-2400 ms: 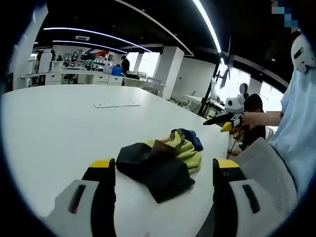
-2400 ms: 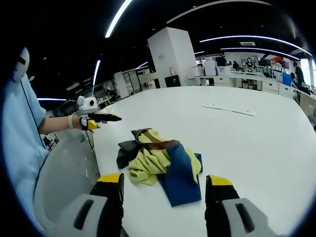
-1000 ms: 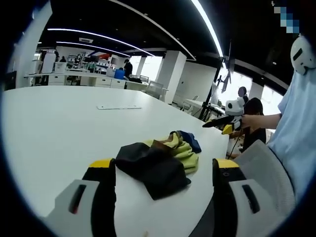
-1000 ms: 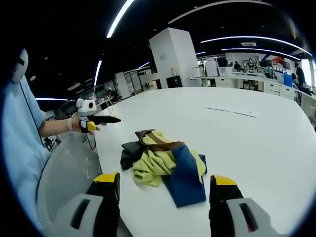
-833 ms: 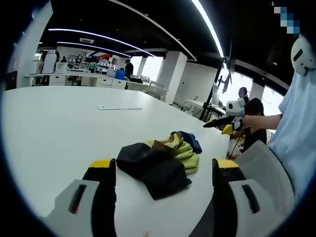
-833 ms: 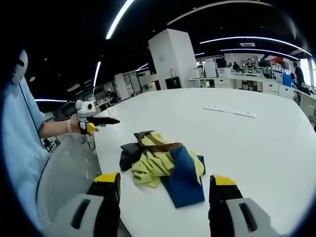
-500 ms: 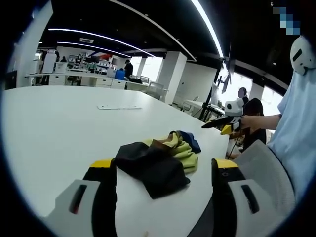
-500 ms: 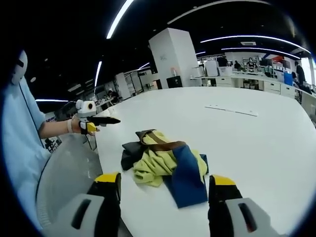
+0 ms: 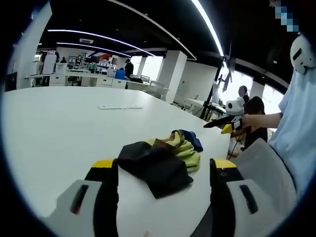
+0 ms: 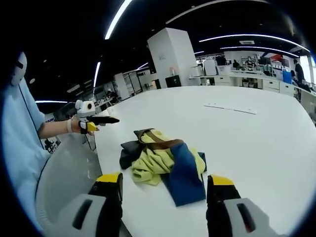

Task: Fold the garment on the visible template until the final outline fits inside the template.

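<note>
1. Yellow tips cap the two grey jaws of the left gripper [image 9: 164, 165], which stand spread wide with nothing between them, above the near edge of the white table [image 9: 54, 128].
2. Just beyond those jaws lies the garment [image 9: 160, 160], a crumpled heap with a black part nearest, yellow-green folds behind and a blue bit at the far end.
3. The right gripper [image 10: 164, 180] likewise has its yellow-tipped jaws wide apart and empty; from this side the garment [image 10: 165, 160] shows blue cloth nearest, yellow in the middle, a brown band and black at the far left.
4. Further out on the table, well apart from the heap, lies a thin white flat strip [image 10: 230, 108].
5. The person's light blue sleeve [image 9: 296, 133] sits at the right of the left gripper view.
</note>
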The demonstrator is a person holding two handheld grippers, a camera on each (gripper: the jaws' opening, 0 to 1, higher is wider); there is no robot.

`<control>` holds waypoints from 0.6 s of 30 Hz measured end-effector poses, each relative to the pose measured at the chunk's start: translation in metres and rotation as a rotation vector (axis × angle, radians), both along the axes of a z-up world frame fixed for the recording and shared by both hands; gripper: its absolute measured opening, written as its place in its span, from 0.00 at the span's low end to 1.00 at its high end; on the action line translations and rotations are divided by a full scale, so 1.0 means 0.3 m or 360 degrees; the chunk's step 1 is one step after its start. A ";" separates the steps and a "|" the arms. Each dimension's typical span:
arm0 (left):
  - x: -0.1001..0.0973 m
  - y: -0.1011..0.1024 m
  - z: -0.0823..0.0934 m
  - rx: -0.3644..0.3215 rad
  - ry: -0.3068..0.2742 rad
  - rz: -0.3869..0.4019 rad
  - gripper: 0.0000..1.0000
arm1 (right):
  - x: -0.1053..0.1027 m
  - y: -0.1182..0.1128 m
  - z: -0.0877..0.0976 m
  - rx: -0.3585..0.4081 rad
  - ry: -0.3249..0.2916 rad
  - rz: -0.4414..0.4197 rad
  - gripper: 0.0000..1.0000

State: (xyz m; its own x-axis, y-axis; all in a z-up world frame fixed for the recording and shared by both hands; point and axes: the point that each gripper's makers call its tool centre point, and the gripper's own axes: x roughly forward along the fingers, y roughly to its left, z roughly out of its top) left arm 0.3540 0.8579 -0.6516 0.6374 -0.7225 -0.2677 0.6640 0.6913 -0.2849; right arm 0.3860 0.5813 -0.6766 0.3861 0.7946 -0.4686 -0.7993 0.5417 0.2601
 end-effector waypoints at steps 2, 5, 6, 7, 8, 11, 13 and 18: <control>0.009 -0.001 -0.006 0.0010 0.0002 -0.0007 0.73 | 0.008 0.000 -0.009 -0.0006 0.0003 0.0000 0.69; 0.017 -0.008 -0.023 0.0036 0.0018 -0.0037 0.72 | 0.015 0.004 -0.020 -0.0016 0.0022 0.0009 0.68; 0.020 -0.014 -0.032 0.0053 0.0022 -0.0053 0.72 | 0.017 0.006 -0.022 -0.0018 0.0024 0.0014 0.68; 0.021 -0.018 -0.037 0.0062 0.0025 -0.0064 0.72 | 0.020 0.009 -0.020 -0.0014 0.0026 0.0018 0.67; 0.024 -0.023 -0.042 0.0066 0.0031 -0.0073 0.71 | 0.024 0.010 -0.020 -0.0013 0.0029 0.0019 0.67; 0.034 -0.042 -0.059 0.0090 0.0039 -0.0118 0.70 | 0.036 0.013 -0.026 -0.0027 0.0033 0.0035 0.66; 0.037 -0.052 -0.068 0.0094 0.0042 -0.0151 0.67 | 0.045 0.018 -0.028 -0.0027 0.0045 0.0048 0.64; 0.087 -0.059 -0.099 0.0123 0.0023 -0.0175 0.56 | 0.077 0.027 -0.052 -0.0043 0.0079 0.0083 0.59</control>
